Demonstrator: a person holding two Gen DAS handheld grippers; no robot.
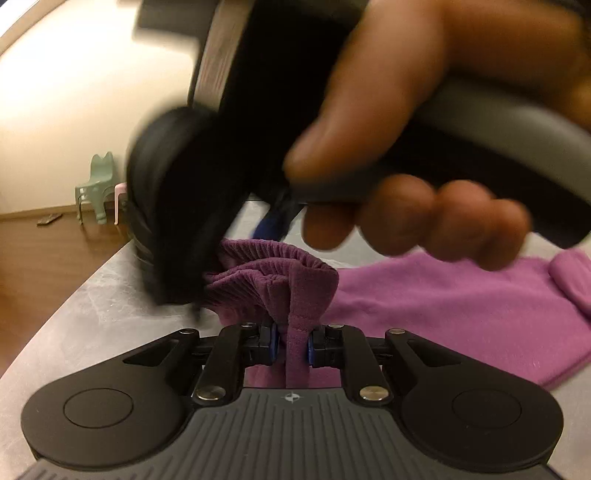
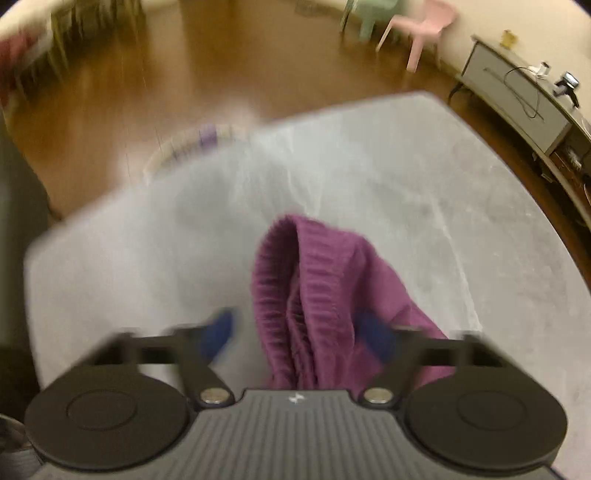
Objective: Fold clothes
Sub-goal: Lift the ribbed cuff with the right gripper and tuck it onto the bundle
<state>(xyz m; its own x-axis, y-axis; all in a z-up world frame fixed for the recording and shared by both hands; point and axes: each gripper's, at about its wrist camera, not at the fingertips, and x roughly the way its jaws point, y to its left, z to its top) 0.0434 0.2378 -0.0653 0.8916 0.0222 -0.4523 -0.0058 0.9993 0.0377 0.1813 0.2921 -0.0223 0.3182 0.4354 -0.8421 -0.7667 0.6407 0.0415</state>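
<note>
A purple garment (image 1: 443, 314) lies on the grey table (image 1: 92, 314). My left gripper (image 1: 291, 345) is shut on its bunched ribbed waistband (image 1: 273, 273) and holds it up. The other hand-held gripper (image 1: 177, 206), gripped by a hand (image 1: 406, 147), is blurred and very close in front, right against the waistband. In the right wrist view my right gripper (image 2: 295, 332) is open, its blue fingertips (image 2: 218, 328) apart on either side of the ribbed waistband (image 2: 310, 295), which stands between them.
The table's far edge (image 2: 332, 107) and left edge (image 1: 74, 280) drop to a wooden floor. A mint stool (image 1: 96, 188) and a pink chair (image 2: 424, 26) stand beyond. A grey cabinet (image 2: 517, 96) is at the right. A round basket (image 2: 192, 144) sits past the table edge.
</note>
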